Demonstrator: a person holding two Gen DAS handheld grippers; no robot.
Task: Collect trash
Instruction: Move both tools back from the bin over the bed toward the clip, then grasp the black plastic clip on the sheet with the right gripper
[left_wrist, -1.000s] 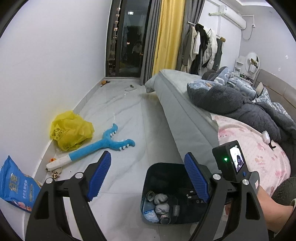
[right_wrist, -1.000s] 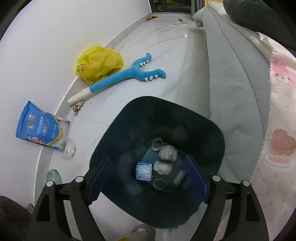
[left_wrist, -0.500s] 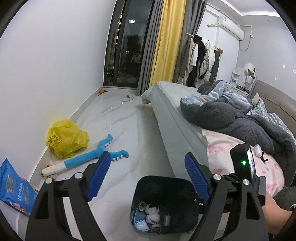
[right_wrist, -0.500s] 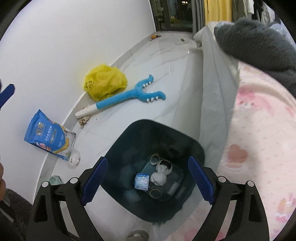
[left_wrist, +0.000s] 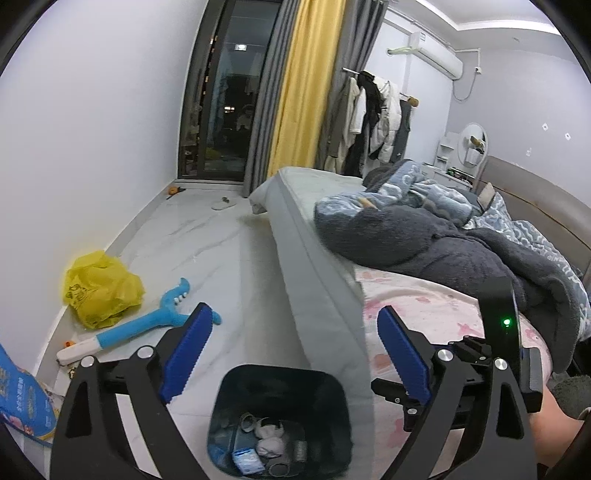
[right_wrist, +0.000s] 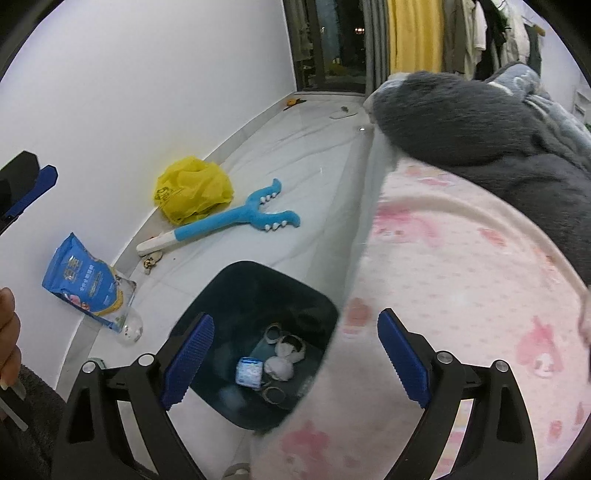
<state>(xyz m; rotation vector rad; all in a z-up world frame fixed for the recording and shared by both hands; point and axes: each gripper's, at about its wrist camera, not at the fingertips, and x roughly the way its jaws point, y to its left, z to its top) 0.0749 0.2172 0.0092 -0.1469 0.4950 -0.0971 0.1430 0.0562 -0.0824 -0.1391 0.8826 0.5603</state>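
Observation:
A dark blue trash bin (left_wrist: 229, 391) (right_wrist: 236, 280) stands on the white floor beside the bed. Crumpled tissues (right_wrist: 279, 367), a small blue packet (right_wrist: 249, 371) and other scraps lie in its bottom. My left gripper (left_wrist: 293, 354) is open and empty, held high above the bin. My right gripper (right_wrist: 293, 360) is open and empty, above the bin's right rim and the bed edge. A yellow plastic bag (left_wrist: 101, 288) (right_wrist: 192, 194) and a blue snack bag (right_wrist: 86, 282) (left_wrist: 16, 398) lie by the wall.
A blue and white plush fork toy (right_wrist: 225, 221) (left_wrist: 144, 325) lies on the floor left of the bin. The bed with pink sheet (right_wrist: 461, 277) and dark grey blanket (left_wrist: 424, 240) fills the right. A slipper (left_wrist: 223, 204) lies near the balcony door.
Both grippers have risen and tilted up, away from the bin. The right gripper has also shifted right over the bed edge. Both stay open and empty.

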